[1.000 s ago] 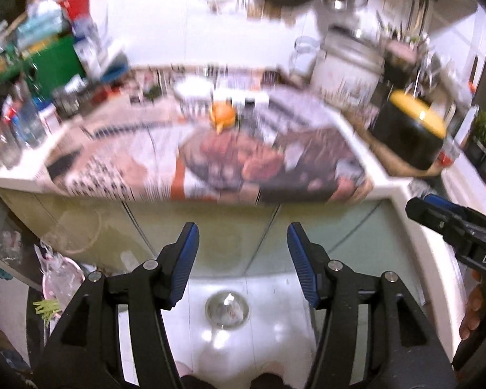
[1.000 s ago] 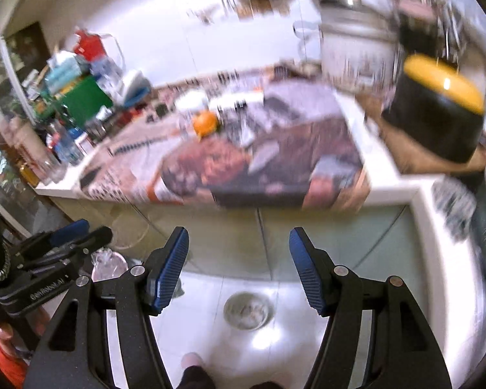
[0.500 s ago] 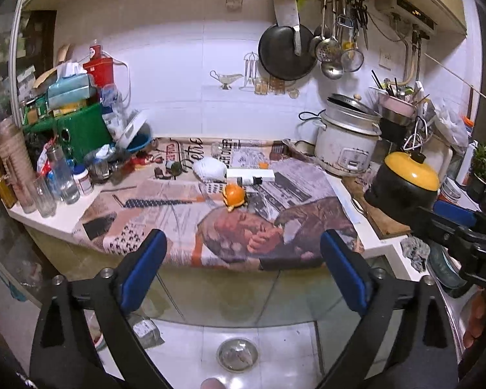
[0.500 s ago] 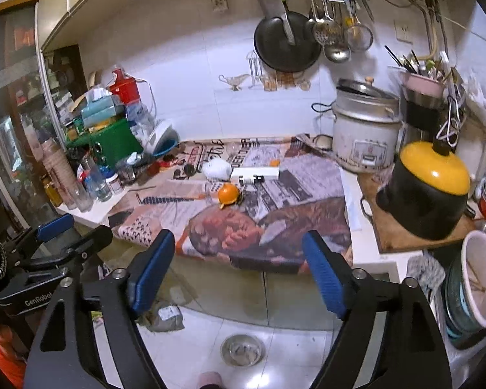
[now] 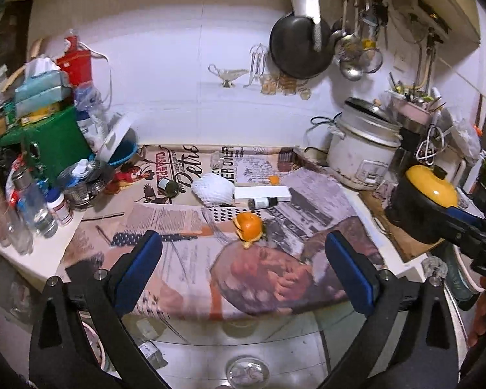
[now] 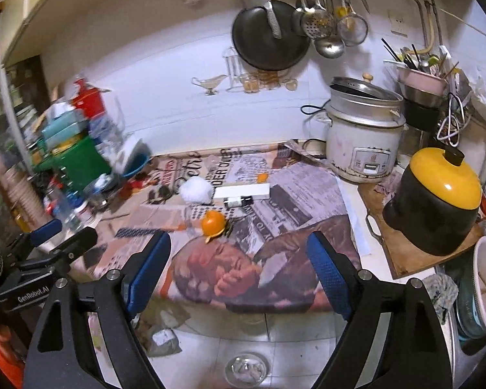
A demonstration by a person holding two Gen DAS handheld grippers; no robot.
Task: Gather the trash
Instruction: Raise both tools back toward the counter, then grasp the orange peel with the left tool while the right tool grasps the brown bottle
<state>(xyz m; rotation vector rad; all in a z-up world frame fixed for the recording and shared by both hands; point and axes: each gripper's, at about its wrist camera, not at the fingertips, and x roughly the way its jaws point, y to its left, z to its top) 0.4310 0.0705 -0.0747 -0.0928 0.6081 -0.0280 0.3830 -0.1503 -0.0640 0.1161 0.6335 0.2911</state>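
White floor tiles with a round metal drain (image 6: 247,369) lie nearest, below a kitchen counter covered in printed newspaper (image 5: 275,278). Left gripper (image 5: 243,272) and right gripper (image 6: 239,270) hover before the counter edge, both empty; the left stands wide apart, the right's jaws are opening with nothing between them. Beyond them, an orange peel (image 5: 249,225) rests on the newspaper, apart from both grippers. Farther back lie a small dark bottle (image 5: 261,202), a white flat box (image 5: 262,192) and a white foam fruit net (image 5: 213,189). A white rice cooker (image 6: 361,142) stands rear right.
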